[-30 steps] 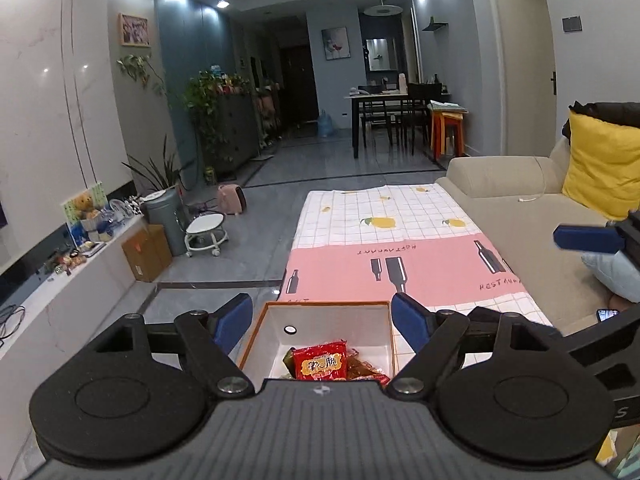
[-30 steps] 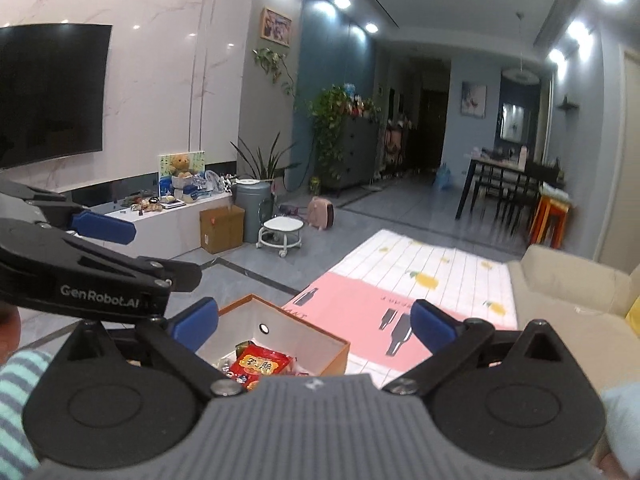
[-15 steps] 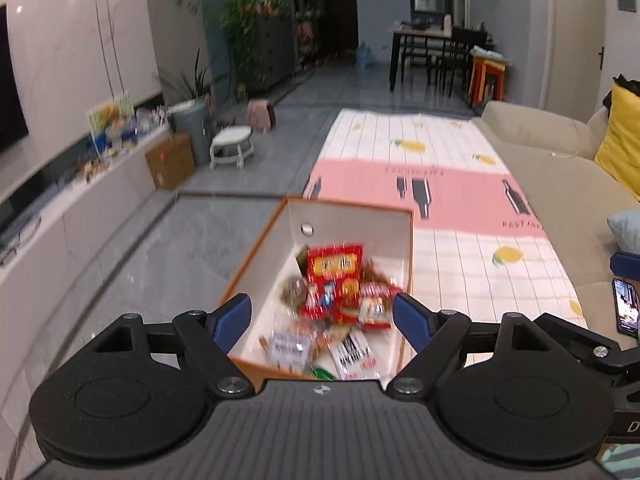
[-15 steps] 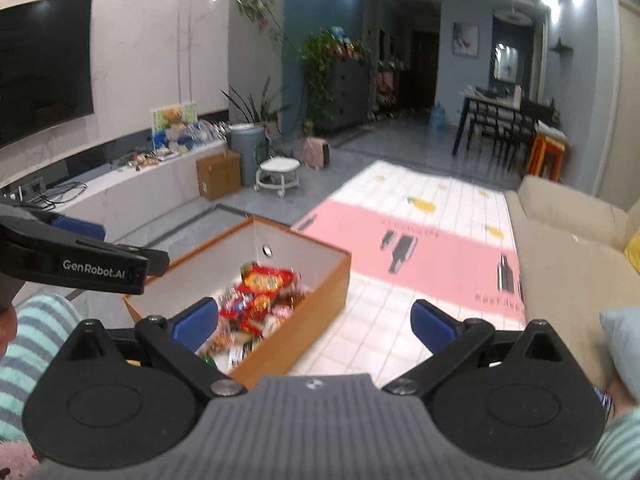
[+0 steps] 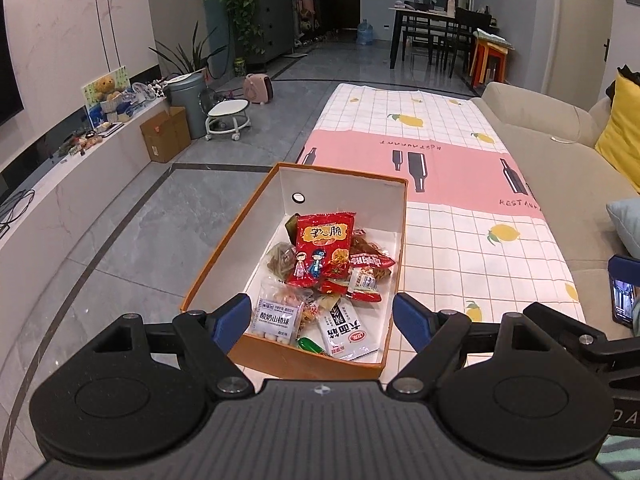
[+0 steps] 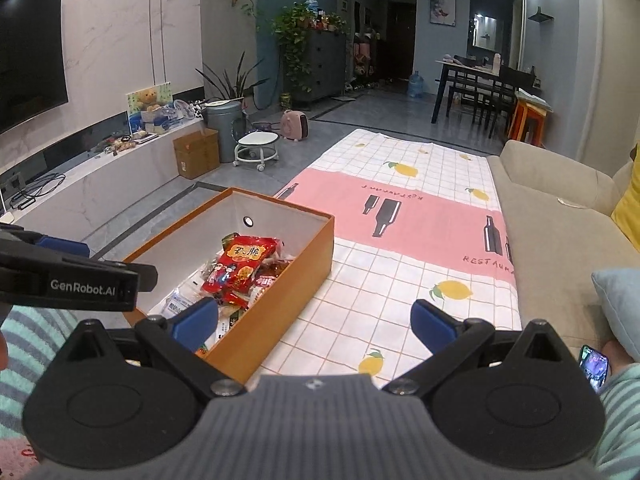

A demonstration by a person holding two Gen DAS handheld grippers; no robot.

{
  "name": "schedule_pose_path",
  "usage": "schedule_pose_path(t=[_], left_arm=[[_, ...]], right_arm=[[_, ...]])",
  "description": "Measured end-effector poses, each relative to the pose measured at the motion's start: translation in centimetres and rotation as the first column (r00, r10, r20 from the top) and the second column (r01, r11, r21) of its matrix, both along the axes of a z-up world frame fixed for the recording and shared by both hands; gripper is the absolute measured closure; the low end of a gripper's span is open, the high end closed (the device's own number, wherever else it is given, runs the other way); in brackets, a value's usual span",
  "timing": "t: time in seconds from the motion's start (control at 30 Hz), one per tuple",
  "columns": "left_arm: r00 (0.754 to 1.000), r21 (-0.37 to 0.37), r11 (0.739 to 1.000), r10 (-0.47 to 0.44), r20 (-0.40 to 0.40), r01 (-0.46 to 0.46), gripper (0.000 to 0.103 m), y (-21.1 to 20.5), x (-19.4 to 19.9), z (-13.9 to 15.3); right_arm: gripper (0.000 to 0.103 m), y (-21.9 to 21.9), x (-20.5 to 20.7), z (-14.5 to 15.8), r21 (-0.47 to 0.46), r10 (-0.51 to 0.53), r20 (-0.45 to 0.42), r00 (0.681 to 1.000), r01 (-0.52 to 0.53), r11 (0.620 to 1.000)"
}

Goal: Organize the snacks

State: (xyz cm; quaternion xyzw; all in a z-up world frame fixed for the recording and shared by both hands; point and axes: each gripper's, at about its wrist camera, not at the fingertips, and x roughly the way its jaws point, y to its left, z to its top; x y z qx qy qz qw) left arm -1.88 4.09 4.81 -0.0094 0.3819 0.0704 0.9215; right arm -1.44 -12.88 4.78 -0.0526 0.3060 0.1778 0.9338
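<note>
Hovering: both grippers (image 5: 320,320) (image 6: 314,320) wide, nr box (image 5: 216,256) rim

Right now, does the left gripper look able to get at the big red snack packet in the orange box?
Probably yes. The left gripper is open and points into the orange box, which has no lid. The red snack packet lies on top of the pile, nothing over it, ahead of the fingertips.

box (image 5: 224,248) top open, tablecloth (image 5: 460,240) bare rt
</note>
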Motion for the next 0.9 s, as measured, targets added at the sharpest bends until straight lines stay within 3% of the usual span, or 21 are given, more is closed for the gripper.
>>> schedule_pose_path(t=[0.9], left_arm=[[1.000, 0.005, 1.000, -0.016, -0.017, 0.016, 0.009, -0.04, 0.11, 0.06]], right_arm=[[0.004, 0.26, -0.20, 0.34, -0.027, -0.010, 0.007, 1.000, 0.011, 1.000]])
